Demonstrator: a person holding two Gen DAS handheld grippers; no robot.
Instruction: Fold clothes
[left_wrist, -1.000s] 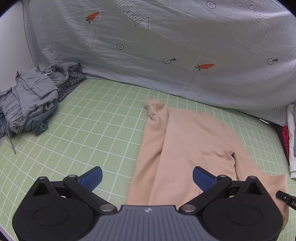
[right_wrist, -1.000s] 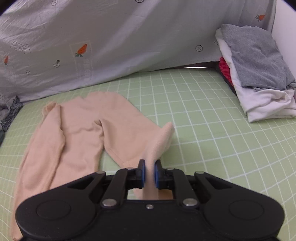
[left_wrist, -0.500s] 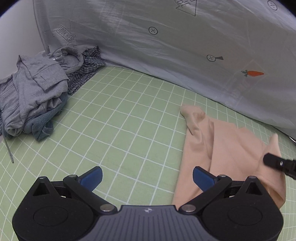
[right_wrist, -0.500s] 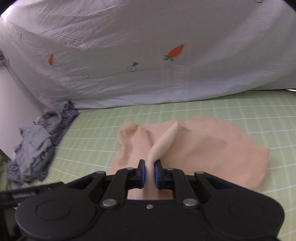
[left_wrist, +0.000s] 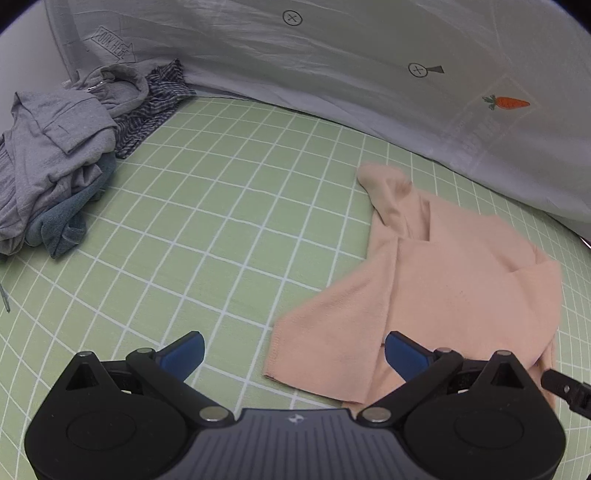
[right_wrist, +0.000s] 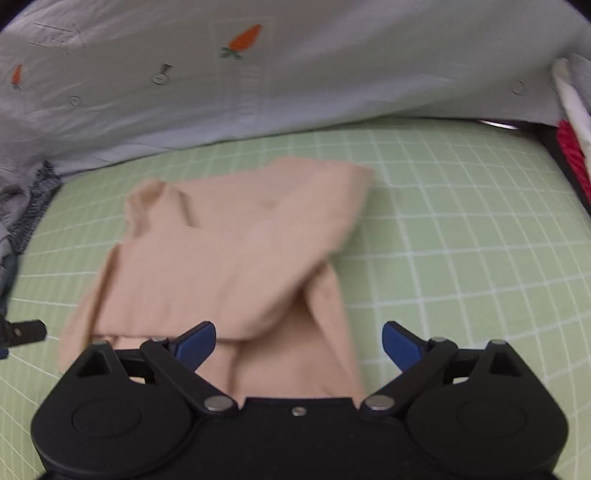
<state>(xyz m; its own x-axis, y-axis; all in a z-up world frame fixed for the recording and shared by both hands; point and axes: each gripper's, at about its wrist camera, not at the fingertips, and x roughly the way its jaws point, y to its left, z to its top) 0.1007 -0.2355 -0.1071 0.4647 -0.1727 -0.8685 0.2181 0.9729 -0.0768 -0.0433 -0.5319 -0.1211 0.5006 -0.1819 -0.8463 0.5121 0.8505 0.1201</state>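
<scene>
Green gridded tabletop (left_wrist: 229, 236), carrot-print sheet (left_wrist: 332, 74) behind; peach garment (right_wrist: 229, 251) blurred; left gripper (left_wrist: 293, 352) and right gripper (right_wrist: 299, 341) both released.

The grey backdrop sheet (left_wrist: 332, 74) bears "LOOK HERE" printed upside down inside an arrow outline

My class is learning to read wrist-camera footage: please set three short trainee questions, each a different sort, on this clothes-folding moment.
1. True or false: the right gripper is clamped on the peach knit garment.
2. The left gripper is: A open, B shut.
3. Fill in: the crumpled grey hoodie pile lies on the ____ grid mat.

Key: 1 false; 2 A; 3 green.
</scene>
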